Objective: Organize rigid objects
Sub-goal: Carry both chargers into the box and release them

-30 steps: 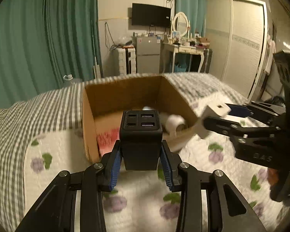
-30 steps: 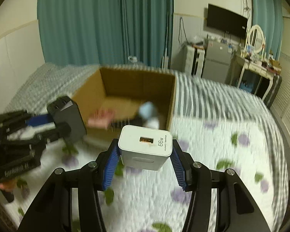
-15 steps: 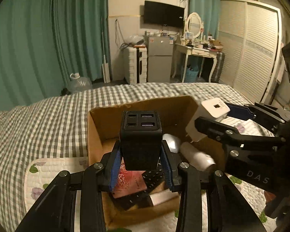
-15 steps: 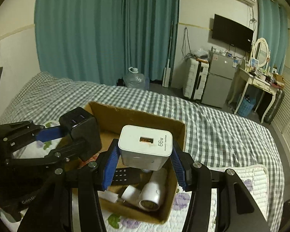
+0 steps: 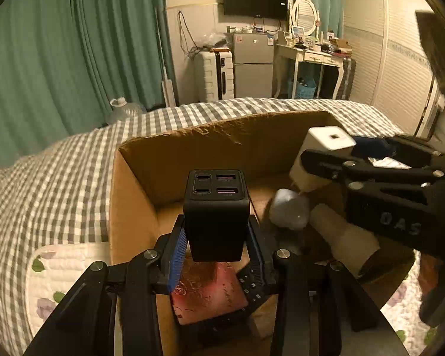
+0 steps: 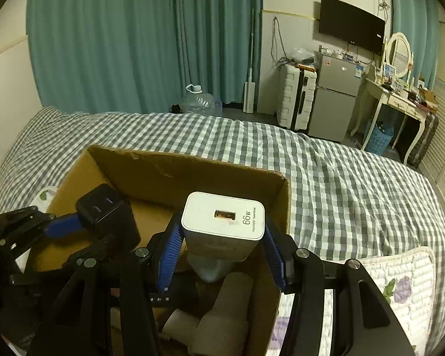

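Note:
A black multi-port charger (image 5: 216, 213) sits clamped between the blue pads of my left gripper (image 5: 216, 238), which is shut on it, over the left half of an open cardboard box (image 5: 222, 139). My right gripper (image 6: 222, 238) is shut on a white 66W charger (image 6: 224, 225) held over the box's right half. From the right wrist view the black charger (image 6: 108, 213) and the left gripper (image 6: 83, 231) show at the left, inside the box (image 6: 187, 172). The white charger (image 5: 320, 157) and the right gripper (image 5: 326, 154) show at the right of the left wrist view.
Inside the box lie a red packet (image 5: 207, 290), a black remote (image 5: 252, 281), a grey mouse (image 5: 287, 207) and a beige tube (image 5: 341, 234). The box stands on a checked bedspread (image 6: 326, 172) beside a floral quilt (image 6: 400, 290). Curtains, a suitcase, a fridge and a dressing table stand beyond the bed.
Both grippers have moved forward and down from short of the box to over its inside, each still holding its charger. The box fills more of both views.

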`<action>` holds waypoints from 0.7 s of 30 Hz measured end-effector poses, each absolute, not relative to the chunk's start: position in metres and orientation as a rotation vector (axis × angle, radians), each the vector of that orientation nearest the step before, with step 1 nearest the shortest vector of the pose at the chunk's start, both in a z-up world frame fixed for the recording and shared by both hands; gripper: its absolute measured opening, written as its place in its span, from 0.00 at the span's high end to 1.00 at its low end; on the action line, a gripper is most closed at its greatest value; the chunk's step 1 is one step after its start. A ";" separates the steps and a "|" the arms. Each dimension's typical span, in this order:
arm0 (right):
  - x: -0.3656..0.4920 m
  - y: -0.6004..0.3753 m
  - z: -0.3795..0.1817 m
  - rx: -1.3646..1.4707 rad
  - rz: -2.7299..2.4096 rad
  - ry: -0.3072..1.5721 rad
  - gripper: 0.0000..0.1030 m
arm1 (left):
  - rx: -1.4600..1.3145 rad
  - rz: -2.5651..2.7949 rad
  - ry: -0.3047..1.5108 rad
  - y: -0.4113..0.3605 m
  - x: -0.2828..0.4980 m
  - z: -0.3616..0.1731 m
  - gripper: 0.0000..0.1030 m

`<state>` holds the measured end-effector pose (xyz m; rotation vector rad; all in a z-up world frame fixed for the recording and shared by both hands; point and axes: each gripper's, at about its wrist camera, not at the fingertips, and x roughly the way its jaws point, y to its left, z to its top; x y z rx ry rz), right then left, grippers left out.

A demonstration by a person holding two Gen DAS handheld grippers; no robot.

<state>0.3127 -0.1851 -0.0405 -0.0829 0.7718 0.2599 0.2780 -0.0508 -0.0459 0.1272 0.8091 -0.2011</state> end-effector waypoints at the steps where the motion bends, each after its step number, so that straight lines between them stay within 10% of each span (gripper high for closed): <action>1: 0.315 -0.185 -0.042 -0.074 0.263 0.779 0.49 | 0.112 -0.210 0.810 -0.050 0.279 -0.045 0.60; 21: 0.266 -0.218 0.010 -0.055 0.189 0.772 0.43 | 0.052 -0.164 0.719 -0.038 0.243 0.029 0.40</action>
